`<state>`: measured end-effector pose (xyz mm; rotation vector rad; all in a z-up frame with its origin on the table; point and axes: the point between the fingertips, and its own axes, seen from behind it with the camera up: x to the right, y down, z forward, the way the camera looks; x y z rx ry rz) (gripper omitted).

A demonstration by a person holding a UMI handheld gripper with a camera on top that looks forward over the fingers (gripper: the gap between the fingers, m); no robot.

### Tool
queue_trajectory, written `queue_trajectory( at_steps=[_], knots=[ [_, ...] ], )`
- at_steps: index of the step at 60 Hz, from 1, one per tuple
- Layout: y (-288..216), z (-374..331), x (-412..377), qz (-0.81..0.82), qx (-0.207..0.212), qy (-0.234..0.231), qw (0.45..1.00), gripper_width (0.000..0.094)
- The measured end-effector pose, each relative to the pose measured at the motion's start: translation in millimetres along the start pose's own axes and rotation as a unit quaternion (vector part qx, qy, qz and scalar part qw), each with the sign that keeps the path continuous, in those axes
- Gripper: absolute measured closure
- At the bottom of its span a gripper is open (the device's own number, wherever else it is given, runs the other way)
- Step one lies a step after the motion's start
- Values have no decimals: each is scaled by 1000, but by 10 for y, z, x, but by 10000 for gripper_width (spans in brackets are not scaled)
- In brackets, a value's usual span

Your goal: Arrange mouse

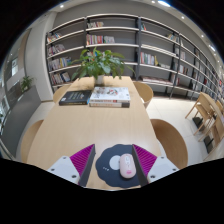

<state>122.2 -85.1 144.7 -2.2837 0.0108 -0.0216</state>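
Note:
A pale pink mouse (127, 165) lies on the right half of a dark round mouse mat (113, 163) on the wooden table (100, 125). Both lie between the fingers of my gripper (113, 163). The left finger's magenta pad (80, 160) and the right finger's pad (146, 158) stand wide apart. There is a gap between each pad and the mouse. The gripper is open and holds nothing.
Books (109, 96) and a dark book (75, 97) lie at the table's far end, with a potted plant (100, 62) behind them. Chairs (168, 140) stand at the table's sides. Bookshelves (140, 45) fill the back wall.

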Motion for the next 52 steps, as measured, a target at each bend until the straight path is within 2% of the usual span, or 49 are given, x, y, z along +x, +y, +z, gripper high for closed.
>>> queue_trajectory(
  at_steps=[8, 24, 52],
  knots=[
    [-268, -464, -356, -3, 32, -2, 999, 217],
    [-249, -1070, -893, -3, 64, 5, 998, 213],
    [177, -1494, -1441, -32, 57, -3, 998, 213]
  ],
)
